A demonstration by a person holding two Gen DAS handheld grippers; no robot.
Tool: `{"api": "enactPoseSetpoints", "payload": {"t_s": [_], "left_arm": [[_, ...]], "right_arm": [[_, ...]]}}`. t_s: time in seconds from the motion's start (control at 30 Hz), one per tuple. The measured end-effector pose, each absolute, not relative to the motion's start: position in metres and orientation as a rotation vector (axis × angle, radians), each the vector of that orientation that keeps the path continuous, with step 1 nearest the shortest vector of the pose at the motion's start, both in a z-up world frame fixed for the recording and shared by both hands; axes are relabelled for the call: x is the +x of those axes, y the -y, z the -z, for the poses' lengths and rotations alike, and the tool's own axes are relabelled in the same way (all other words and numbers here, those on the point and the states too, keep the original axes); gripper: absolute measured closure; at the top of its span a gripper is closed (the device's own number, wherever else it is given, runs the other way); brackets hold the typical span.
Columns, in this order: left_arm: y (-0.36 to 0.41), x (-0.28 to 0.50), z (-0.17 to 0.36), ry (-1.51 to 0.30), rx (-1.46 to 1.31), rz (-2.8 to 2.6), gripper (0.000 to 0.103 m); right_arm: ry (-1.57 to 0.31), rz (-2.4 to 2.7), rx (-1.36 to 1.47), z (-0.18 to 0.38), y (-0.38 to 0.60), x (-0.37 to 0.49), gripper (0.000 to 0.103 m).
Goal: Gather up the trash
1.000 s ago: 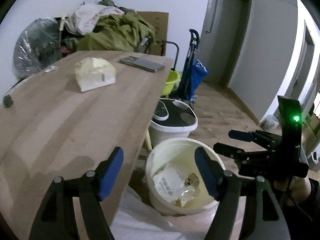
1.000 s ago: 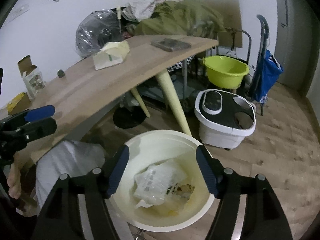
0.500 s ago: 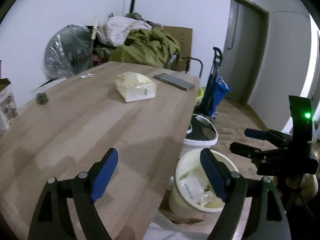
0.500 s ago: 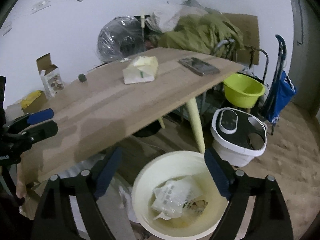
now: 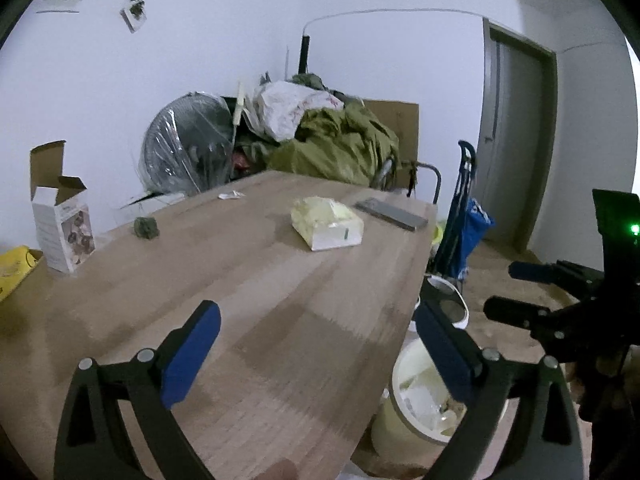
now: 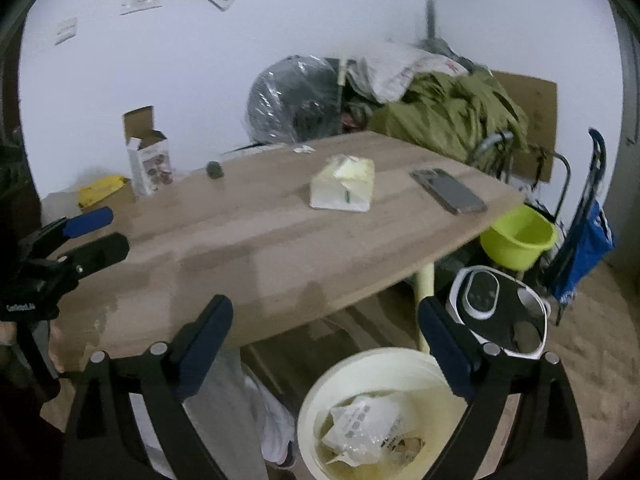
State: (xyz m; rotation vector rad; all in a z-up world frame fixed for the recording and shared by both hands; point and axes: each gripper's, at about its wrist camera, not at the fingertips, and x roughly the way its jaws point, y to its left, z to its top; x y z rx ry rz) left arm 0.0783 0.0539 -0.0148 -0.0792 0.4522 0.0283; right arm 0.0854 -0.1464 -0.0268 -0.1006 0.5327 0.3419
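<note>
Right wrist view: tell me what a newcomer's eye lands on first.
The cream bucket on the floor just below the table edge, with crumpled plastic wrappers inside. Next, the yellow-and-white tissue pack mid-table on the wooden table, a phone to its right. The right gripper, jaws opening and holding nothing, frames the bucket.

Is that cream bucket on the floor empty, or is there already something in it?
Not empty: the cream bucket holds a crumpled clear wrapper and scraps at the bottom, well below its rim.
</note>
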Motion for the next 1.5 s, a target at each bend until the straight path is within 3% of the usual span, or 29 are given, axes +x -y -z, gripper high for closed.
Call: {"api": "enactPoseSetpoints", "payload": {"t_s": [1.5], "left_arm": [[-0.049, 0.084, 0.018, -0.440, -0.108, 0.036, 0.005]], "right_arm": [[-0.526, -0.344, -0.111, 0.023, 0.151, 0.075, 0.010]]}}
